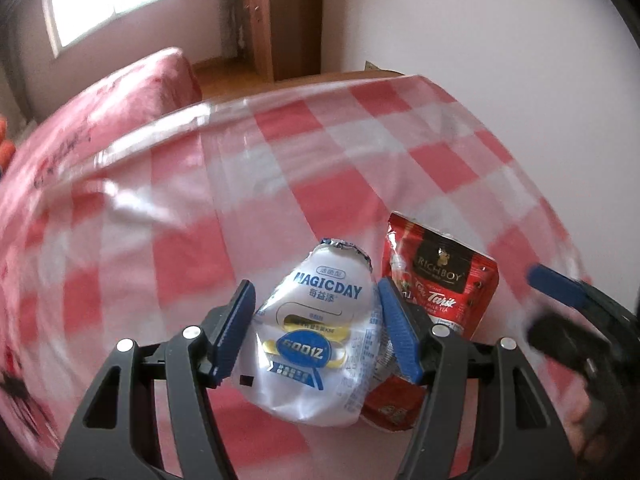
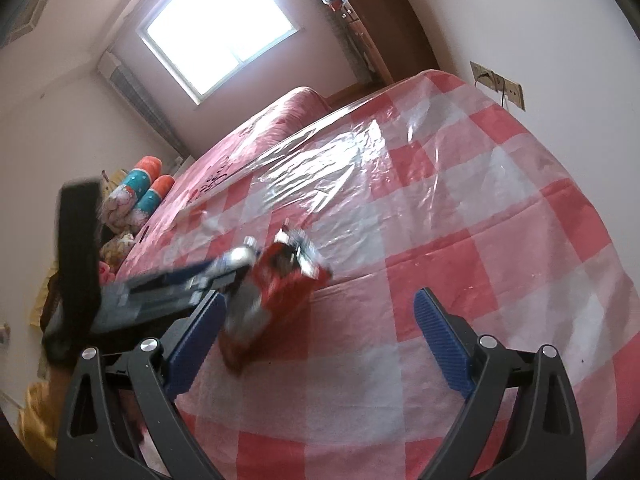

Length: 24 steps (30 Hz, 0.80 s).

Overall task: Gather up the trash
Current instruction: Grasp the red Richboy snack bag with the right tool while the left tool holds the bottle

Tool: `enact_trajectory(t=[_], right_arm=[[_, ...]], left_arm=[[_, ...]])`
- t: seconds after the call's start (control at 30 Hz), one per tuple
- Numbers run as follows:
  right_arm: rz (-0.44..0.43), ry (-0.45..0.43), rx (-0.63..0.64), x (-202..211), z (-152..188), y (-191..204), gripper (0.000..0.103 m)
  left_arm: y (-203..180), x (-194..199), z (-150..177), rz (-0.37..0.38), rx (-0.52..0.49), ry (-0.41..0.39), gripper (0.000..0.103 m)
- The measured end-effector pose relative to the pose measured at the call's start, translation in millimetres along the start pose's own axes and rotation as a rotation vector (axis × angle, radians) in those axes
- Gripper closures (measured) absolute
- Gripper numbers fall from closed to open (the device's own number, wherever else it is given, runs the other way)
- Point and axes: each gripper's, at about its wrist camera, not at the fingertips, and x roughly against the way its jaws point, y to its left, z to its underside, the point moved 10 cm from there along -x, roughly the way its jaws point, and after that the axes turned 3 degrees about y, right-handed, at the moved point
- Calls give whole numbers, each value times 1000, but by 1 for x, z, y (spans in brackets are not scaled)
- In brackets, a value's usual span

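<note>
My left gripper (image 1: 316, 294) is shut on a crumpled white MAGICDAY bottle (image 1: 316, 344) with a foil top. A red RICHBOY tea packet (image 1: 444, 280) sits against the bottle's right side, partly behind the right pad; whether it is pinched too I cannot tell. In the right wrist view the left gripper (image 2: 236, 276) holds the blurred white bottle (image 2: 242, 308) and red packet (image 2: 286, 280) together, lifted off the checked tablecloth (image 2: 460, 208). My right gripper (image 2: 320, 340) stands open with nothing between its fingers. One of its blue fingers (image 1: 556, 284) shows at the right edge of the left wrist view.
The table wears a red-and-white checked cloth (image 1: 328, 152) under clear plastic. Beyond its far edge are a pink bed (image 1: 120, 96), a wooden cabinet (image 1: 280, 20) and a bright window (image 2: 224, 20). Rolled pillows (image 2: 148, 196) lie at the left. Wall sockets (image 2: 500, 84) sit behind the table.
</note>
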Motion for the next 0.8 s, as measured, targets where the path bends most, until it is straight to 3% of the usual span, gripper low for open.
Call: enact_trajectory(t=[0.2, 0.4, 0.8], right_arm=[[-19, 34, -29, 4, 11, -4, 9], [-30, 54, 3, 9, 26, 11, 9], [31, 116, 167, -15, 54, 54, 9]], left_arm=[[-16, 25, 54, 63, 163, -5, 39], [5, 53, 94, 95, 361, -42, 39], [46, 96, 136, -49, 358, -117, 39]])
